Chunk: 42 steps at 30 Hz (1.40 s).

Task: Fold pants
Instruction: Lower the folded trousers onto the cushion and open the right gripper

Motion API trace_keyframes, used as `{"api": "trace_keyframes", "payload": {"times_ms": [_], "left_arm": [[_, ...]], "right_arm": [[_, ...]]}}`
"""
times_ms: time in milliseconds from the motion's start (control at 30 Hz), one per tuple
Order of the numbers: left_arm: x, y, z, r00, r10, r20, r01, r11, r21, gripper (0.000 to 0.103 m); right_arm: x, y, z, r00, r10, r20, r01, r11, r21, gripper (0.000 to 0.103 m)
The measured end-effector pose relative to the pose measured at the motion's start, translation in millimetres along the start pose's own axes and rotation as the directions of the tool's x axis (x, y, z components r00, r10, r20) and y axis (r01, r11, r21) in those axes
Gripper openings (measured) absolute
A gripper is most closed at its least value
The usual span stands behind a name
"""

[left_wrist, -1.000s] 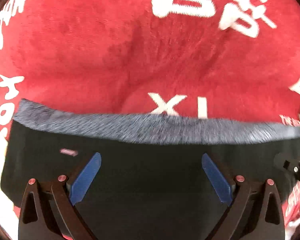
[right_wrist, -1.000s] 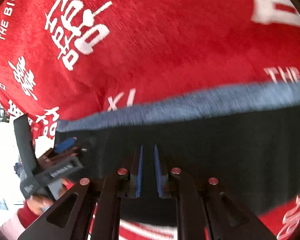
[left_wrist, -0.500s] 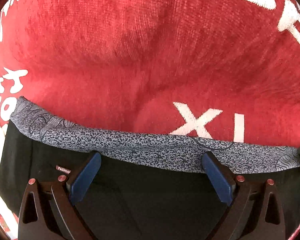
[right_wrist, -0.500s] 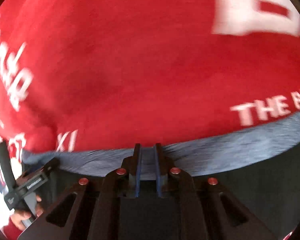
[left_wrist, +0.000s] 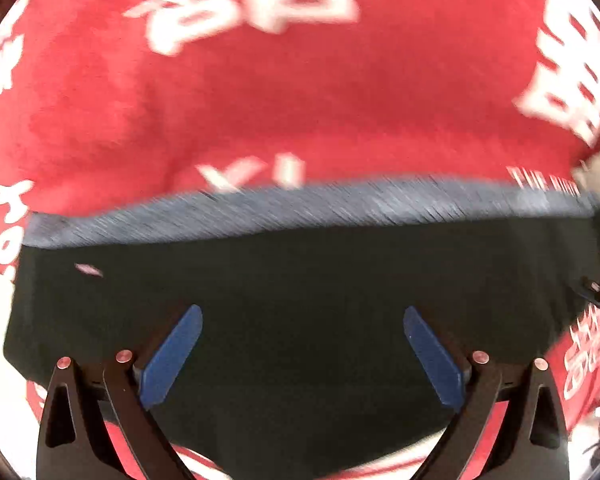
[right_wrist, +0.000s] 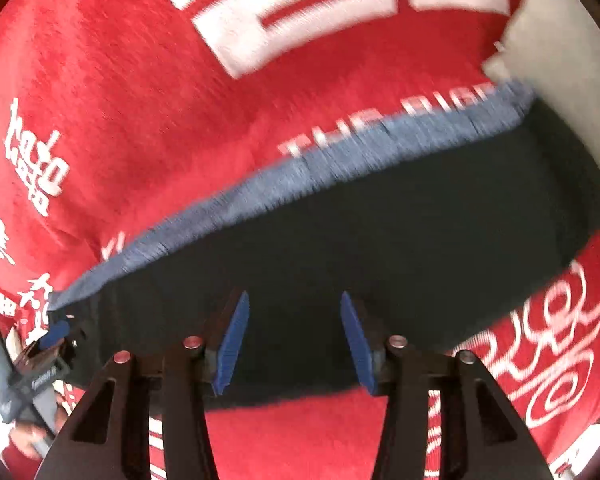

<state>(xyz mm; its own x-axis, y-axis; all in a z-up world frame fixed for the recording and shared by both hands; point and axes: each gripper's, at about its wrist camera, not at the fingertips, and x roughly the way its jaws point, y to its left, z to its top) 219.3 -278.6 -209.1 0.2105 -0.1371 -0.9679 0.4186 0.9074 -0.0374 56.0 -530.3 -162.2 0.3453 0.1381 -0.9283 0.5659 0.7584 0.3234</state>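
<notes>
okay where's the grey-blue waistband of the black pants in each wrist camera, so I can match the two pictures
Left wrist view: the waistband runs as a nearly level strip across the middle, above the black pants.
Right wrist view: the waistband slants from lower left up to upper right.
Shared landmark: the white "XI" lettering on the red blanket, just above the band.

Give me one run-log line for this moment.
left gripper: open, empty | right gripper: just opened, nothing between pads | black fabric pants with grey-blue waistband: lying flat | surface: red blanket with white lettering
</notes>
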Motion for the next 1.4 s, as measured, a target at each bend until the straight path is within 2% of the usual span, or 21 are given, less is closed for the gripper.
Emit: {"api": "trace_keyframes", "payload": {"times_ms": [100,133,167,200,400,500,833,967,1100,1233,1400], "left_arm": [[19,-18,-23,0.998,0.016,-0.069,-0.014,0.999,0.034,0.101],[23,-20,-28,0.997,0.028,-0.067,-0.025,0.999,0.039,0.102],[21,-21,-32,0.999,0.033,-0.029,-0.032,0.999,0.034,0.102],[21,-21,-33,0.999,0.032,-0.023,-0.031,0.999,0.032,0.102],[20,-27,-29,0.998,0.044,-0.044,-0.042,0.998,0.041,0.102],[21,-24,-41,0.998,0.051,-0.038,-0.049,0.998,0.033,0.103],[31,-30,-36,0.997,0.066,-0.039,-0.065,0.998,0.026,0.103],[30,-34,-34,0.996,0.078,-0.048,-0.077,0.997,0.024,0.103],[27,-48,-22,0.989,0.119,-0.084,-0.117,0.993,0.034,0.103],[11,-71,-19,0.993,0.081,-0.081,-0.076,0.995,0.063,0.103],[-2,-117,-15,0.998,0.031,-0.052,-0.024,0.991,0.132,0.103]], "right_arm": [[8,-15,-12,0.999,0.032,-0.002,-0.032,0.998,0.054,0.052],[7,-16,-14,0.999,0.033,0.009,-0.034,0.998,0.047,0.052],[7,-15,-15,1.0,0.027,0.011,-0.027,0.999,0.034,0.052],[11,-9,-20,1.0,0.026,0.015,-0.026,0.999,0.022,0.057],[15,-3,-22,0.998,0.057,0.016,-0.057,0.998,-0.035,0.067],[15,-6,-22,0.997,0.078,0.01,-0.078,0.996,-0.042,0.067],[4,-22,-16,0.986,0.168,-0.023,-0.167,0.985,0.031,0.068],[-8,-39,-18,0.985,0.17,-0.017,-0.168,0.981,0.1,0.068],[-22,-67,-24,0.982,0.187,0.005,-0.185,0.966,0.181,0.068],[-34,-99,-34,0.98,0.196,0.027,-0.197,0.947,0.254,0.068],[-42,-135,-46,0.968,0.242,0.064,-0.249,0.904,0.347,0.069]]}}
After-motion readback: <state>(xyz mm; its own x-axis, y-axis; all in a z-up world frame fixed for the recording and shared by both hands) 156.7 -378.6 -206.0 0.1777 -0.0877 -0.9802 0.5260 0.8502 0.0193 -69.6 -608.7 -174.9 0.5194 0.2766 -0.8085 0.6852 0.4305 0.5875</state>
